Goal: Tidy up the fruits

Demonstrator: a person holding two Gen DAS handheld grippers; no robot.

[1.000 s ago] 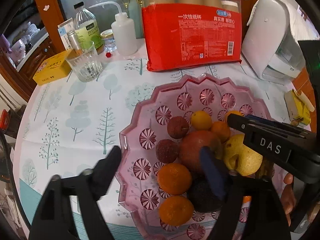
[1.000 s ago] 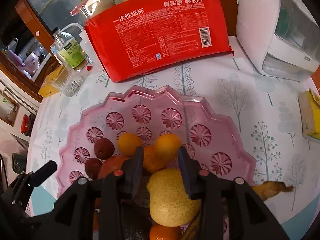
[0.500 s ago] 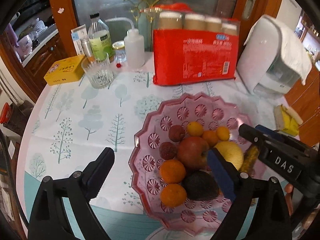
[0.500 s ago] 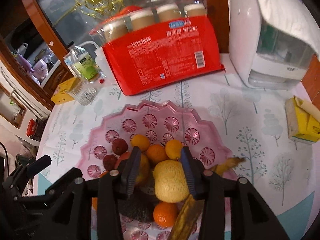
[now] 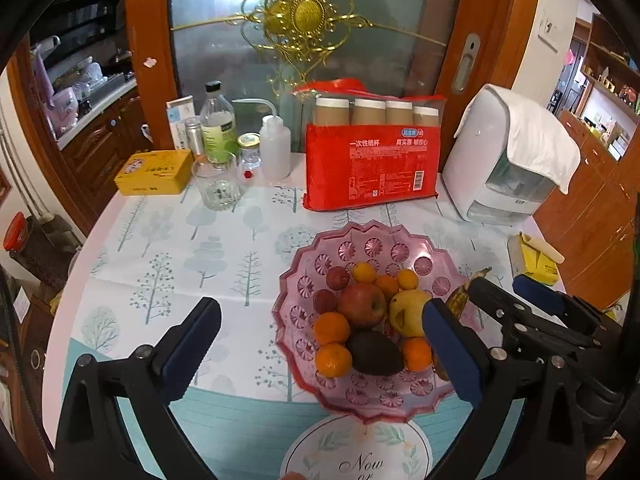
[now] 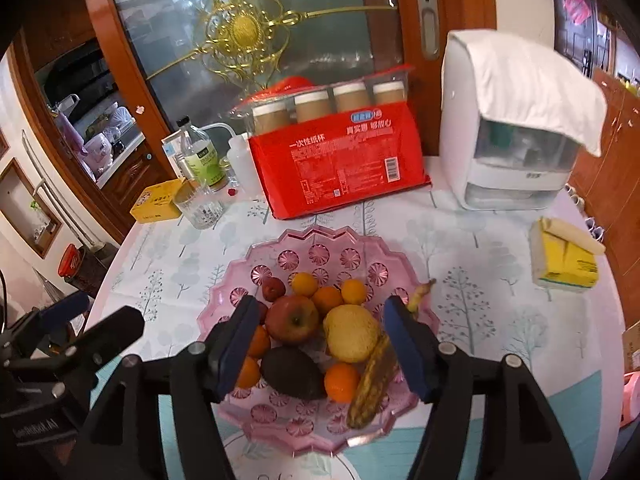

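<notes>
Hovering over the pink fruit dish, both grippers stood clear of the pile with nothing between their pads. Left gripper: jaws wide apart, just been opening, empty; one pad over the bare bench, the other over the dish's near right side. Right gripper: jaws had just been opening too, now well apart, framing the fruit from above but touching none of it. Fruit all lay heaped in the dish: red apple at centre, yellow pear beside it on the right, dark avocado in front, a browned banana leaning along the right rim with its stem out over the edge, small oranges and two dark red lychee-like fruits around them. No loose fruit seen on the bench cloth. Judged: a placing step looked finished and both hands were in retreat, so the task seemed at or near its end. Next move, if any, would call for checking the bench for strays or settling the banana deeper; it looked the likeliest piece to slide off the rim. Red pack of paper cups behind the dish, well apart from it.
</notes>
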